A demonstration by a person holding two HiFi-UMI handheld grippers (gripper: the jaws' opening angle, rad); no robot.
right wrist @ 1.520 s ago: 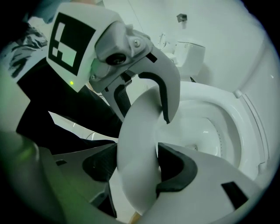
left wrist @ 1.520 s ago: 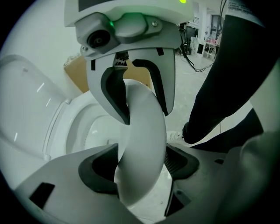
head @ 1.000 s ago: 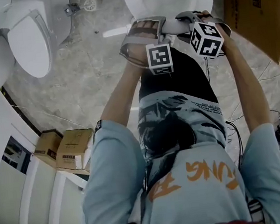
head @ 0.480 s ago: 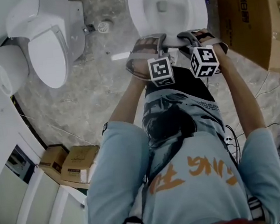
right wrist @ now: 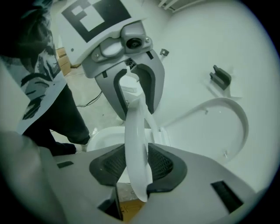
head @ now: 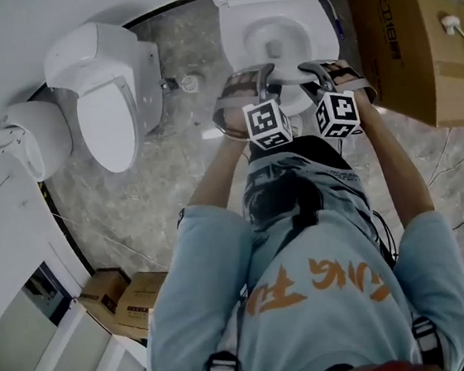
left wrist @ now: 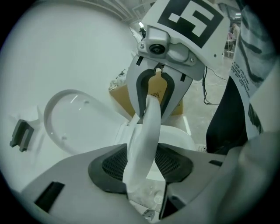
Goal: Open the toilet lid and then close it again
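Looking down in the head view, I see the left gripper (head: 254,74) and right gripper (head: 324,66) side by side at the front of the toilet (head: 236,34). In the left gripper view, the jaws have just been closing and clamp the white toilet lid (left wrist: 146,131) by its edge, raised above the bowl (left wrist: 179,138). In the right gripper view, those jaws have also just been closing and grip the same edge.

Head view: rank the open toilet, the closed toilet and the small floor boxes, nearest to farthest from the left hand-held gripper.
1. Open toilet, ahead; jaws, just closing, grip its lid.
2. Closed toilet, leftward.
3. Small floor boxes, lower left.
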